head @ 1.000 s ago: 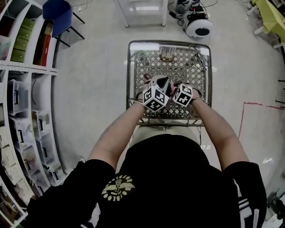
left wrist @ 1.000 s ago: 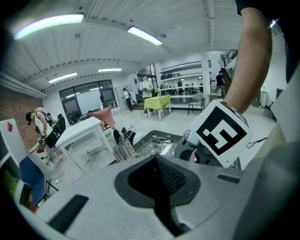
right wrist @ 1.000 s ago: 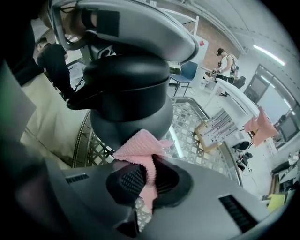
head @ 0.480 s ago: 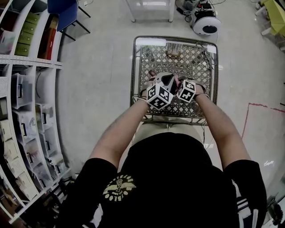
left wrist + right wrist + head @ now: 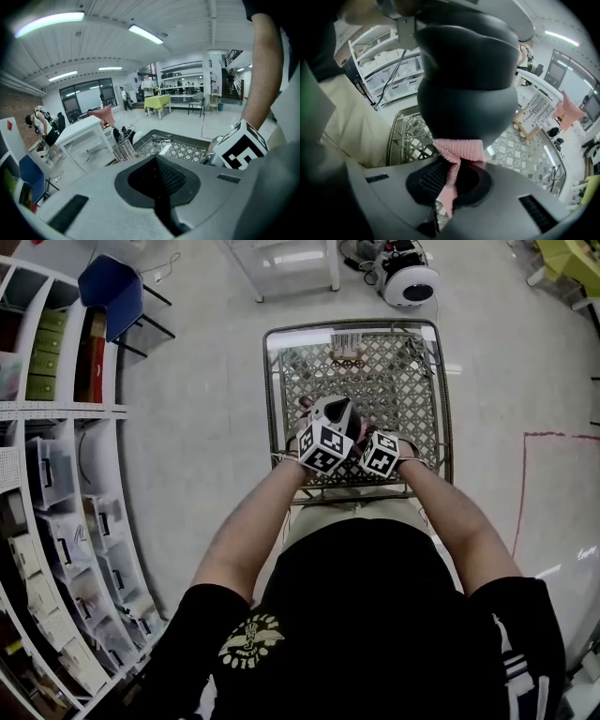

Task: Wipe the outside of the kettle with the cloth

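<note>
Cloth (image 5: 457,150), pink and knitted, is pinched between the closed jaws of the right gripper (image 5: 450,185). Its upper fold touches the dark kettle (image 5: 464,84), which stands just in front of these jaws and a little above them, over the shopping cart (image 5: 270,381). The left gripper (image 5: 157,187) has its jaws together and I see nothing between them. For a good wipe, I think the cloth should press flat on the round wall and slide around it with steady, light pressure, so that it does not slip from the jaws.

Pink on dark grey
Ribbed pink cloth (image 5: 457,150), dark grey kettle (image 5: 466,79); black-and-white marker cubes (image 5: 325,448) at six o'clock of silver lattice basket (image 5: 375,371).
</note>
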Tool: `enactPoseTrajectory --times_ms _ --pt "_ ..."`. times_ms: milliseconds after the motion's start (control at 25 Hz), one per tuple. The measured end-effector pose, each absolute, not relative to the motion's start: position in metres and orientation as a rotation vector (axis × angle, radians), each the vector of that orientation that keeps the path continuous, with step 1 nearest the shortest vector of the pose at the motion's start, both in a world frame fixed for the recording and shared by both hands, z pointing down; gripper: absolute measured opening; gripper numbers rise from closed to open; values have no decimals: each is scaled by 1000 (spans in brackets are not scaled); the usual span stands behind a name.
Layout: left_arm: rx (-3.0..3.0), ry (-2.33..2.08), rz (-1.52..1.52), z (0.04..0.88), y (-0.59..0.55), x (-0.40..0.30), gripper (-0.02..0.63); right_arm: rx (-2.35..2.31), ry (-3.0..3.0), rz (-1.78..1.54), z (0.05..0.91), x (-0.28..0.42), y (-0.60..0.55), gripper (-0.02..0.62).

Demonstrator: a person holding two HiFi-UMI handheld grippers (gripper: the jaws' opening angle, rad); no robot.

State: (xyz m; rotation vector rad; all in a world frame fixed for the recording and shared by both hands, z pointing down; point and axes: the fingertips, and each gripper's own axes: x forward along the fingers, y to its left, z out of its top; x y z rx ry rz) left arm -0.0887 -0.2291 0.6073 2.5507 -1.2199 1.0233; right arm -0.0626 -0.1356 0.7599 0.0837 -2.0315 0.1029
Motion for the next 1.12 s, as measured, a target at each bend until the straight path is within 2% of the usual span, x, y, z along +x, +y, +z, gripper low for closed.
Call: enactPoseTrajectory --times_ms 680,1120 --pt "2550 -1197 1020 609 -230 -83 8 177 -2221 553 738 -106 -84 15" --pt "2548 -1202 1023 610 -229 -77 8 200 -2194 489 751 -70 -109 15"
